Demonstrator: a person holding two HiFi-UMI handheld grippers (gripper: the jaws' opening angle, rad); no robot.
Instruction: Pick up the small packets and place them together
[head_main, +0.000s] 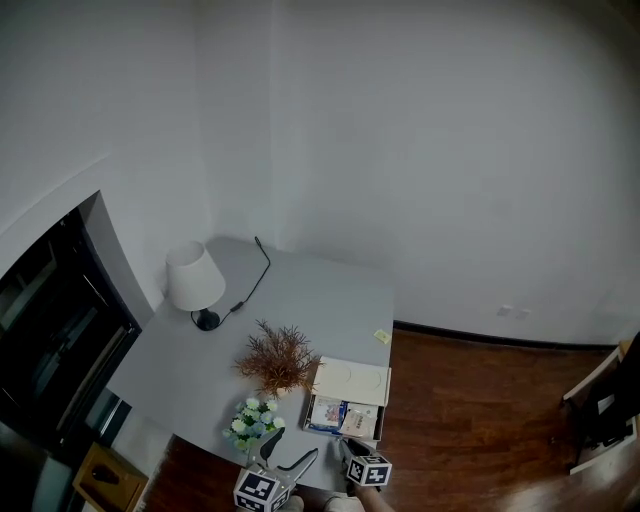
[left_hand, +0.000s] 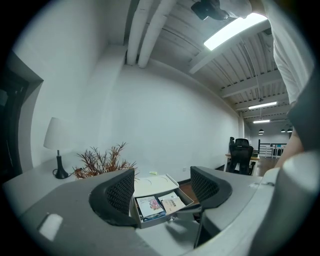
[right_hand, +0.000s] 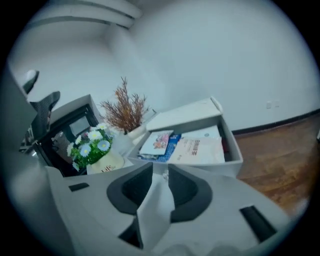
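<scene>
A white open box (head_main: 383, 420) stands at the near right end of the grey table (head_main: 300, 290). A blue-and-pink packet (right_hand: 159, 142) and a white printed packet (right_hand: 201, 149) lie side by side in the box (right_hand: 235, 160). My right gripper (right_hand: 160, 171) hovers just in front of it, shut on a small white packet (right_hand: 155, 212) that hangs from the narrow gap. My left gripper (left_hand: 162, 176) is open and empty and points at the same box (left_hand: 150, 222), with both packets (left_hand: 150, 206) visible between its fingers. Both grippers (head_main: 290, 456) (head_main: 350, 448) sit at the table's near edge.
A pot of white and blue flowers (head_main: 253, 420) and a dried brown plant (head_main: 277, 358) stand left of the box. A white lamp (head_main: 193, 278) with a black cord is at the far left. A yellow note (head_main: 382, 336) lies by the right edge. Wooden floor lies beyond.
</scene>
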